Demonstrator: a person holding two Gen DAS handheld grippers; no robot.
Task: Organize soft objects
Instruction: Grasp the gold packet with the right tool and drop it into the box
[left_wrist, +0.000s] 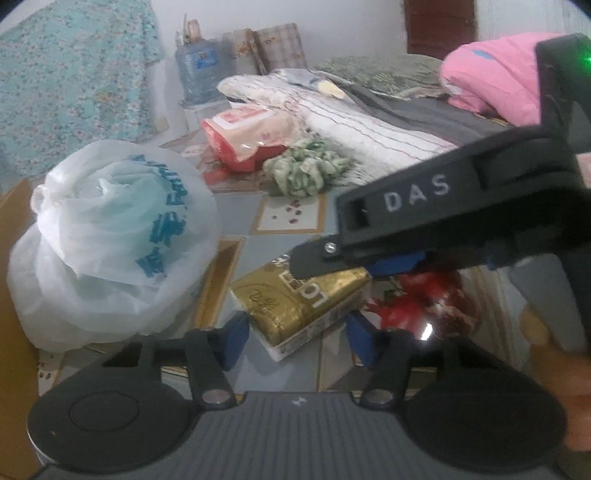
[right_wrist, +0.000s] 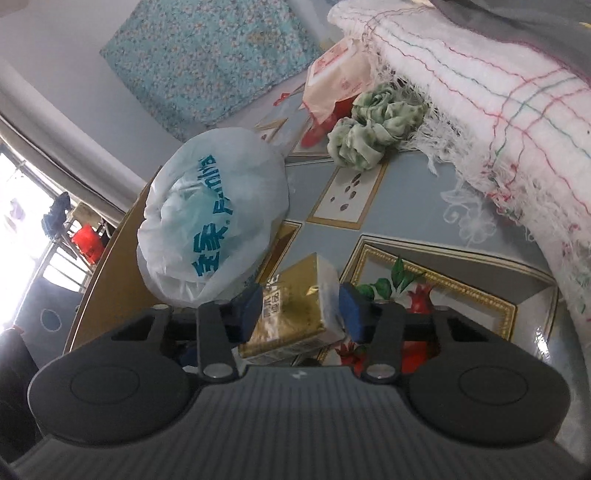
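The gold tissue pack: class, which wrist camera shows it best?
The right wrist view: the gold tissue pack sits centred and unblocked between the right gripper pads. In the left wrist view, the right gripper covers the pack's far end, though its gold top remains visible.

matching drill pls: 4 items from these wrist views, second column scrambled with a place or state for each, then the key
Items
1. gold tissue pack
2. white plastic bag
3. green patterned cloth
4. white fringed blanket

Places or states
A. draped over the bed edge, fringe hanging down
B. bunched on the floor beside the red and pink package
C. between the blue pads of the right gripper
D. knotted and bulging, blue print on its side, left of the gold pack

Pairs: 1-C, 2-D, 3-B, 4-A
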